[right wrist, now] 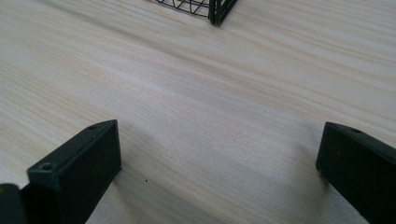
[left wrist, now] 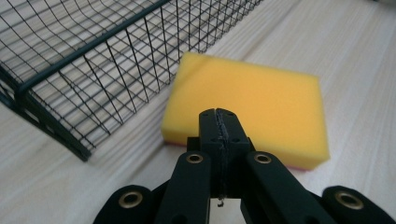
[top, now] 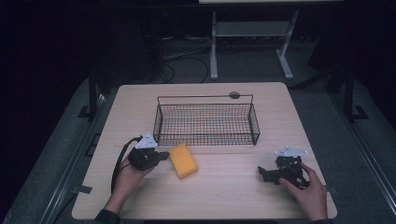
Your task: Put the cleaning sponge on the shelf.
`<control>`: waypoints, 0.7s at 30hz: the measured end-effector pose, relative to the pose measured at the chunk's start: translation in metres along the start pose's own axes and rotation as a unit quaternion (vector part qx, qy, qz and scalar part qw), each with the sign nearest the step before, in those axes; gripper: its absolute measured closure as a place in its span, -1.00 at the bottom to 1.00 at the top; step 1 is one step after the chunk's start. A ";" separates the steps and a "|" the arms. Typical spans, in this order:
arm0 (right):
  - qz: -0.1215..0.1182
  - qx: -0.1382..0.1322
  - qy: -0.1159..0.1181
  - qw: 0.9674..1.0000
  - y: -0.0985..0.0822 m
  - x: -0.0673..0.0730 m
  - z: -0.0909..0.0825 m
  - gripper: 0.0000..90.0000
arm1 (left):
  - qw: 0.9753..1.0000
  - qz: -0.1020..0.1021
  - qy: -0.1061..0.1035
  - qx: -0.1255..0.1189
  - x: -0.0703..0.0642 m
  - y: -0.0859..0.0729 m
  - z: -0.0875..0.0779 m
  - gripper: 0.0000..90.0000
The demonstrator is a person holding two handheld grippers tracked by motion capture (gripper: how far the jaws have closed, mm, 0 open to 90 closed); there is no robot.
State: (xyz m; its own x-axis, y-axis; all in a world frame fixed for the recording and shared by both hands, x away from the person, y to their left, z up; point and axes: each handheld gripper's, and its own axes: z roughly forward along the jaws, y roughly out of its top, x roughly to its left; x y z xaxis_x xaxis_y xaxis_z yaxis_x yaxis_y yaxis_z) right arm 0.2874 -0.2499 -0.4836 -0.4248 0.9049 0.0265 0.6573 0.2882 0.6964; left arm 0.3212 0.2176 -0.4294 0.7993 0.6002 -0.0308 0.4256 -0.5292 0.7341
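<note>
A yellow sponge [top: 182,160] lies flat on the wooden table [top: 219,196], just in front of the black wire basket [top: 206,123]. My left gripper [top: 163,155] points at the sponge's left end from close by, jaws pressed together with nothing between them. In the left gripper view the shut gripper [left wrist: 218,116] hangs just short of the sponge [left wrist: 261,105], which has a pink underside. The basket [left wrist: 84,70] runs along its left. My right gripper [top: 262,172] rests low at the table's right front, and in the right gripper view the gripper [right wrist: 219,149] stands wide open over bare wood.
The basket's near corner [right wrist: 215,10] peeks in at the top of the right gripper view. A small dark disc [top: 234,95] sits on the table behind the basket. Beyond the table stand a white frame [top: 252,37] and floor cables [top: 182,60].
</note>
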 end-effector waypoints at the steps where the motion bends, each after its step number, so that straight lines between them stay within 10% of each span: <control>1: 0.000 0.000 0.000 1.000 0.000 0.000 0.000 -1.00 | 1.000 -0.001 0.001 -0.001 0.001 0.001 0.001 0.99; 21: -0.001 0.000 0.000 1.000 0.000 0.000 0.000 -1.00 | 1.000 0.015 0.006 0.021 0.010 0.016 0.028 0.99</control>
State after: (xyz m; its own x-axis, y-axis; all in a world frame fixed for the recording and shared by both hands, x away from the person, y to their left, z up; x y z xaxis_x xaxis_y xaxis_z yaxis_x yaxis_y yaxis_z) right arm 0.2874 -0.2500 -0.4836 -0.4254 0.9046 0.0257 0.6570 0.2892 0.6963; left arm 0.3478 0.1983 -0.4375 0.8066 0.5911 -0.0014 0.4196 -0.5709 0.7057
